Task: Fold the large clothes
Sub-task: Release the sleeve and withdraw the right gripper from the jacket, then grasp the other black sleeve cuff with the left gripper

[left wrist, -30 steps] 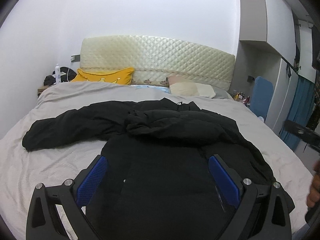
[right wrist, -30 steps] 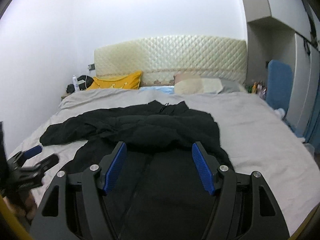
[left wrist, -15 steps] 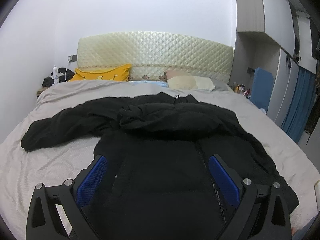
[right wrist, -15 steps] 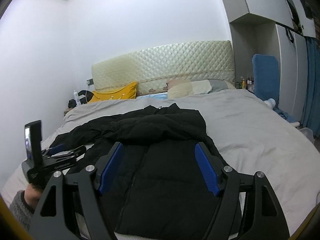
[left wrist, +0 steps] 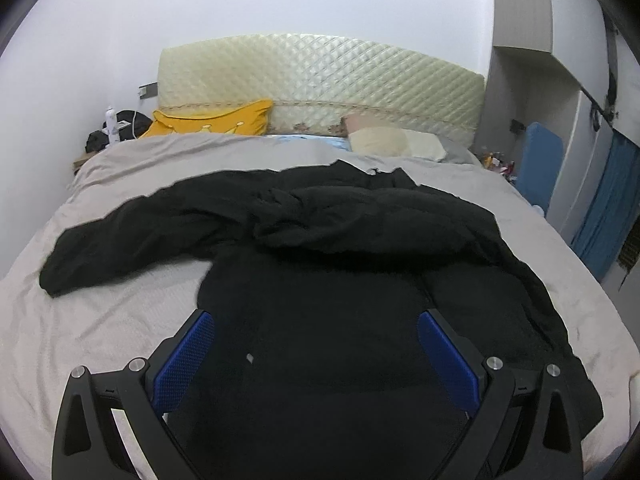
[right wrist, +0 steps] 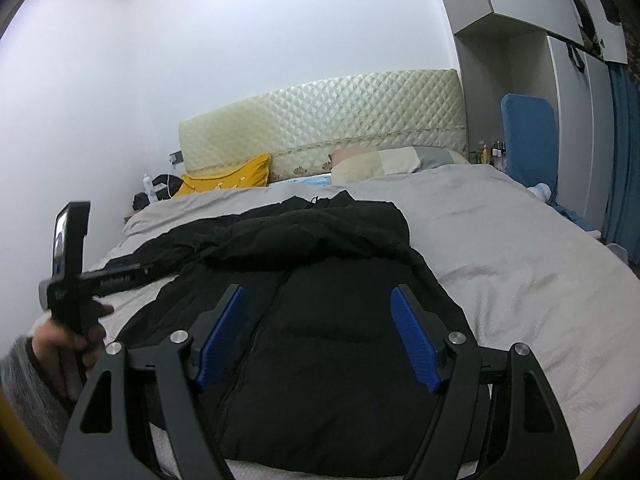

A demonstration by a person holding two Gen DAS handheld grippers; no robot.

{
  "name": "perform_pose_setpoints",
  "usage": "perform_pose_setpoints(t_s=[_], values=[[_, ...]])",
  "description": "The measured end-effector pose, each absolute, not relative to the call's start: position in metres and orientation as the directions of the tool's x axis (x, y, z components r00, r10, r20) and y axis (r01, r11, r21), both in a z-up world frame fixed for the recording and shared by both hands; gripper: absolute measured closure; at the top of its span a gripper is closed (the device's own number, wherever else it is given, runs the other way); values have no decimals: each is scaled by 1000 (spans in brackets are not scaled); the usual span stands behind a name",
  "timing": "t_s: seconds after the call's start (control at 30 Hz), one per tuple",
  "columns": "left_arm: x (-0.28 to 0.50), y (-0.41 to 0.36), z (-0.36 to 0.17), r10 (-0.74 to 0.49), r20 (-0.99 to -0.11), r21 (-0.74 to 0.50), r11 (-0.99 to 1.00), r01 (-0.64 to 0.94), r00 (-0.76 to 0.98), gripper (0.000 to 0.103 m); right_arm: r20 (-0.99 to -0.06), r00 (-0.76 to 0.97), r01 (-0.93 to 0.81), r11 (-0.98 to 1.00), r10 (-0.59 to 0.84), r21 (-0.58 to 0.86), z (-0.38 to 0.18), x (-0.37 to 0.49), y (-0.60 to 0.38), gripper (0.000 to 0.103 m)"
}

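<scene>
A large black padded jacket [left wrist: 328, 280] lies front up on the grey bed [left wrist: 120, 312], collar toward the headboard. One sleeve [left wrist: 132, 236] stretches out to the left; the other is folded across the chest. My left gripper [left wrist: 316, 336] is open and empty above the jacket's lower part. My right gripper [right wrist: 318, 320] is open and empty above the hem, near the zip [right wrist: 260, 328]. The jacket [right wrist: 320, 272] fills the middle of the right wrist view, where the left gripper [right wrist: 120, 274] shows at the left, held in a hand.
A quilted cream headboard [left wrist: 320, 80] backs the bed, with a yellow pillow [left wrist: 212, 120] and a cream pillow [left wrist: 396, 142] before it. A cluttered nightstand [left wrist: 112, 136] stands at the far left. A blue padded chair [right wrist: 528, 140], wardrobe and blue curtain [left wrist: 604, 208] are on the right.
Both grippers have risen and drawn back a little, still open. The left gripper and hand have come higher into the right wrist view. The jacket has not moved.
</scene>
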State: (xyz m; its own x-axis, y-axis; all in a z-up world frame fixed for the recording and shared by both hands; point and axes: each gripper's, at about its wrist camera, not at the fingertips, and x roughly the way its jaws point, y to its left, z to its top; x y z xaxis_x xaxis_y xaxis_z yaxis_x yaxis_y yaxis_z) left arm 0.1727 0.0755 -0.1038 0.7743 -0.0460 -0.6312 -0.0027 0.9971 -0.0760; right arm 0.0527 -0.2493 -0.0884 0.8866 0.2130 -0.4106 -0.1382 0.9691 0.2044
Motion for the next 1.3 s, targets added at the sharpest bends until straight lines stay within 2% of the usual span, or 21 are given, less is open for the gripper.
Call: perform_pose_setpoints(t_s=[0.2,0.47,0.67,0.8,1.03,1.3], values=[[200,106,-54,-5,-626,-30,999,-18,780,0,-415,890,-109,971,190,211,-93,56,-253,25],[243,206,-3,45,-670,-129,976,-176,741,0,-397,903,-89,977,162,196,-92,56,-250,24],[260,289,6,93,-676,-150,954,-259,731,0,-410,903,-63,985,126,162,-97,62,-244,23],[265,348,-20,85,-702,-207,926,-317,707,0,-442,890,-50,986,116,157,-102,73,-236,23],[256,442,-107,16,-749,-361,829,-428,662,1,-497,863,-48,994,92,102,-111,88,-212,23],[247,509,-206,-65,-744,-497,719,-486,665,1,-558,825,-39,994,88,99,-123,108,-181,19]])
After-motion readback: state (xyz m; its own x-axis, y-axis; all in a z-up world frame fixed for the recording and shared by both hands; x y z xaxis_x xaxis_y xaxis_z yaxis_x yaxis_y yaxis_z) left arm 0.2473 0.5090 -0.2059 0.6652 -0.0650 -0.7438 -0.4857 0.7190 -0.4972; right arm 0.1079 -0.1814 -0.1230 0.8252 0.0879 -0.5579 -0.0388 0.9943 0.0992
